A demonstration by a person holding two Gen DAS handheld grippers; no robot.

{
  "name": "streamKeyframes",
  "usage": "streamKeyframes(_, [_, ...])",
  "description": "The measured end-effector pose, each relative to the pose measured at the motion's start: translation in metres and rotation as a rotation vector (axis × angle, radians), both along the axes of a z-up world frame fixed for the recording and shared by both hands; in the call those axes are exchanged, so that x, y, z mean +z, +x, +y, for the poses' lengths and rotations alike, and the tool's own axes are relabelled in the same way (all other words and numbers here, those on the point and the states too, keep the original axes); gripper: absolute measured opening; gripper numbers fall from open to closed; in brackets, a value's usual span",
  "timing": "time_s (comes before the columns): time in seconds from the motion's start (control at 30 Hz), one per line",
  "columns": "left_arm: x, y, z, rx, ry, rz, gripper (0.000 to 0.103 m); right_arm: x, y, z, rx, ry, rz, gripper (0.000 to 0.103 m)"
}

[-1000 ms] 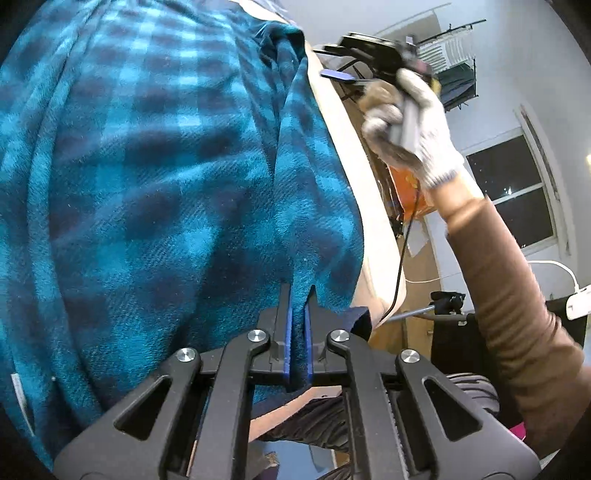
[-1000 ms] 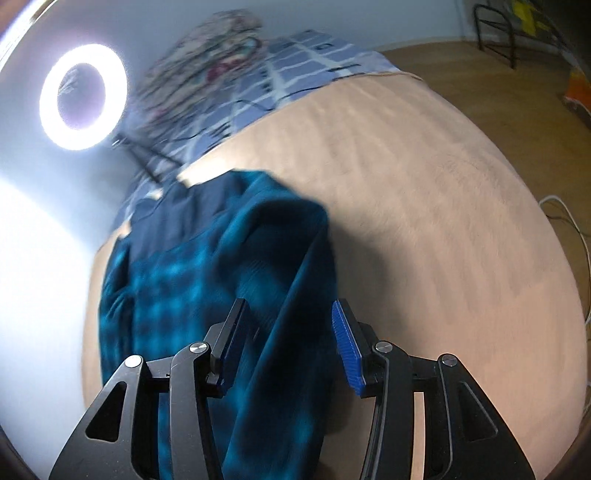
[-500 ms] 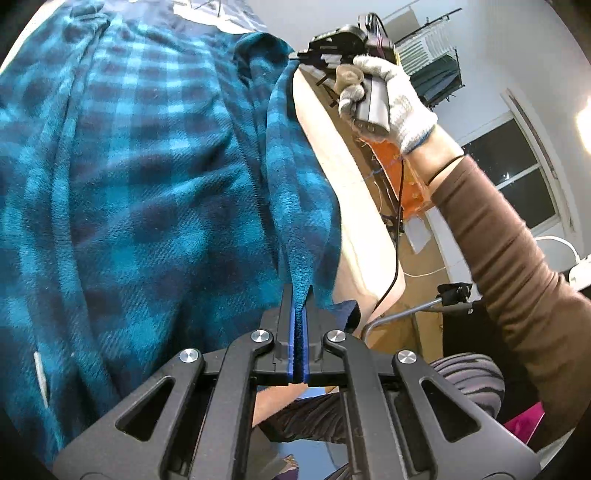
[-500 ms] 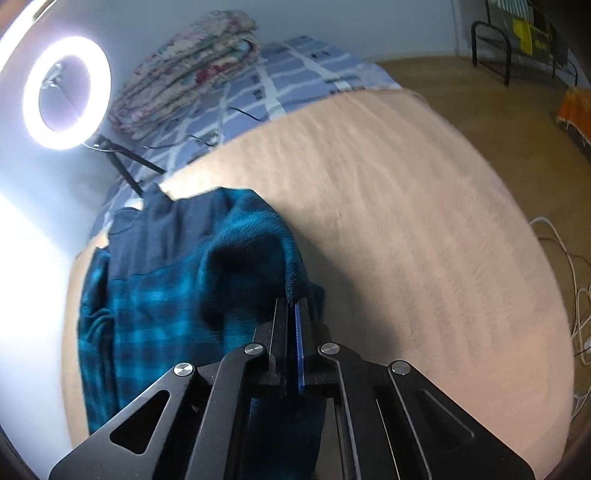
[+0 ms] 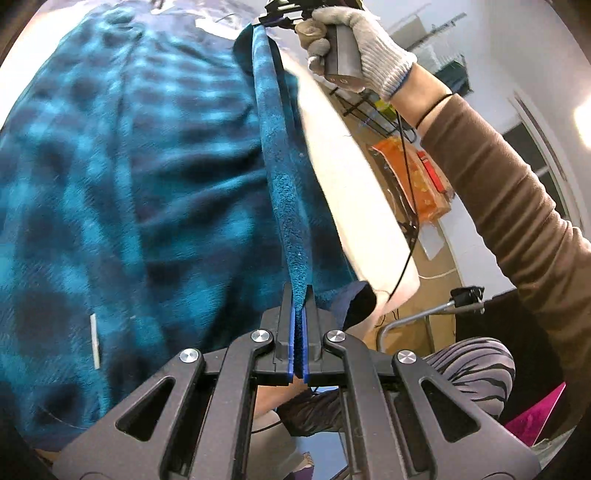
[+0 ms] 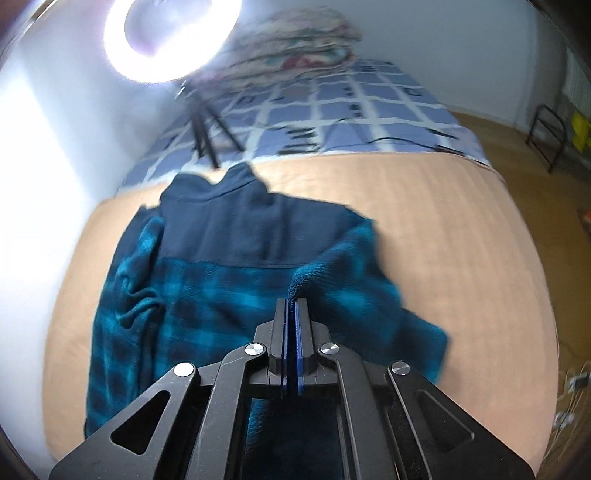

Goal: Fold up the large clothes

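a teal-and-navy plaid fleece jacket with a plain navy yoke and collar (image 6: 236, 258) lies spread on a tan bed cover (image 6: 443, 229), collar toward 12 o'clock in the right wrist view. the left gripper (image 5: 298, 295) pinches the jacket's hem edge, and the right gripper (image 6: 291, 306) pinches a fold of its right side; a strip of fleece runs taut between them. a hand in a grey knit glove (image 5: 354, 40) with a brown sleeve holds the right tool at 1 o'clock in the left view. beyond lie a blue-and-white checked sheet (image 6: 332, 110), a glowing ring light (image 6: 170, 33) and what seems a folded quilt, blurred. a second ago the right jaws stood apart; they have closed on cloth. no writing is legible.
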State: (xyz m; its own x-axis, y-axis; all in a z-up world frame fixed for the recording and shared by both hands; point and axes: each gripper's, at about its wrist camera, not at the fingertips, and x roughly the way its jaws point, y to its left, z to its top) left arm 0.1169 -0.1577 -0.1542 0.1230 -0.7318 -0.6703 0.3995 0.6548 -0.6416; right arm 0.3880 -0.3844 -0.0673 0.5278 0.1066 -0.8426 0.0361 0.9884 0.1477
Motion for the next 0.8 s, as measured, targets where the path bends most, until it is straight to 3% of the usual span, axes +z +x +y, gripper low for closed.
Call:
streamKeyframes(0.23, [-0.018, 0.007, 0.007, 0.031, 0.046, 0.027, 0.000, -0.062, 0.033, 0.048, 0.072, -0.061, 0.082, 0.002])
streamKeyframes(0.4, [-0.028, 0.006, 0.007, 0.058, 0.100, 0.035, 0.000, -0.082, 0.034, 0.049, 0.082, -0.060, 0.091, 0.003])
streamKeyframes(0.57, [-0.028, 0.001, 0.015, 0.064, 0.134, 0.018, 0.000, -0.050, 0.009, 0.036, 0.084, 0.019, 0.067, 0.005])
streamKeyframes(0.63, [-0.023, 0.000, 0.022, 0.070, 0.145, 0.006, 0.000, -0.022, -0.019, 0.028, 0.087, 0.027, 0.038, 0.007])
streamKeyframes(0.73, [-0.007, -0.003, 0.030, 0.082, 0.109, -0.030, 0.001, 0.011, -0.073, 0.015, 0.092, 0.065, 0.000, 0.018])
streamKeyframes(0.8, [0.007, -0.006, 0.034, 0.072, 0.084, -0.080, 0.012, 0.022, -0.110, 0.004, 0.088, 0.110, -0.004, 0.026])
